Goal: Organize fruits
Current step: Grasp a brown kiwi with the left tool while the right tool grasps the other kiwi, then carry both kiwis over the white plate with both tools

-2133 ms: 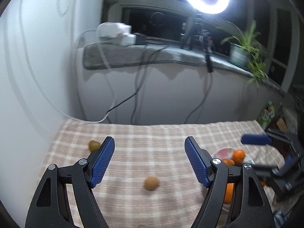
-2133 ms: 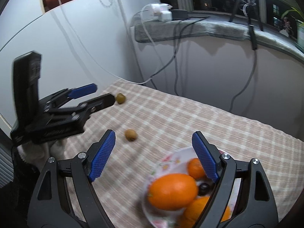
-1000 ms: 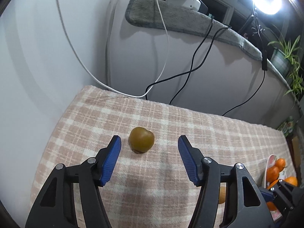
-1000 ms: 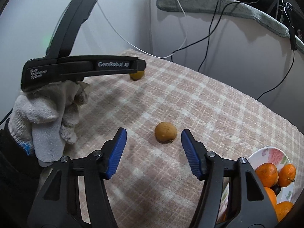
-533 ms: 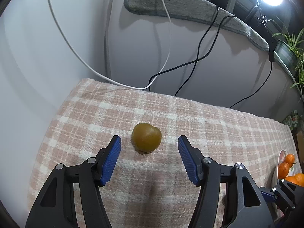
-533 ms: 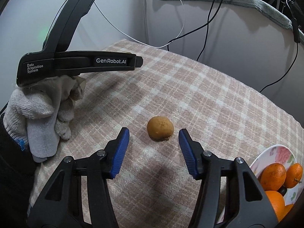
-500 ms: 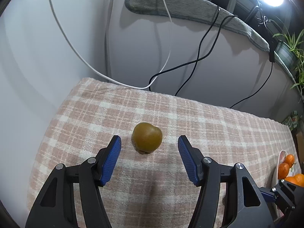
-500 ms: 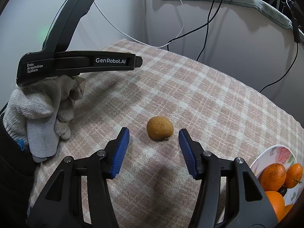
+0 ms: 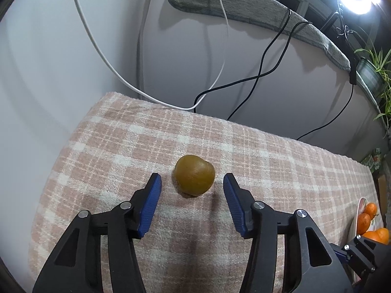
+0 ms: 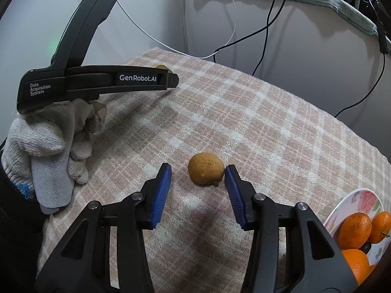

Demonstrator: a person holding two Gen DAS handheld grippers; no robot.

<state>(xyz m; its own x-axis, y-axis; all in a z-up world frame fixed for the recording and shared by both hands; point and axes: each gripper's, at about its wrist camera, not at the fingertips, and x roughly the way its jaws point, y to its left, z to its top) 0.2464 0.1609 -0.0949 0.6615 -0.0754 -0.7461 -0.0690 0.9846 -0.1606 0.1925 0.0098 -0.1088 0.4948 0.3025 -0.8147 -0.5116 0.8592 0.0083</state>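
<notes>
Left wrist view: the left gripper [image 9: 192, 188] is seen partly open, its jaws having just been closing around a greenish-brown fruit [image 9: 194, 178] lying on the plaid cloth [image 9: 281, 171]; neither blue pad touches it yet. A good grasp is judged to need the fruit centred between the pads before closure is completed, with gentle pressure so that it does not roll. At the far right a plate [image 9: 354, 222] with oranges [image 9: 365, 219] is glimpsed.

Right wrist view: the right gripper [image 10: 198, 182] is likewise partly open and closing around a tan speckled fruit [image 10: 206, 168], which sits nearer the right pad; slight re-centring is advised. The flowered plate [image 10: 359, 201], near right, holds several oranges [image 10: 354, 229] and one small dark fruit.
</notes>
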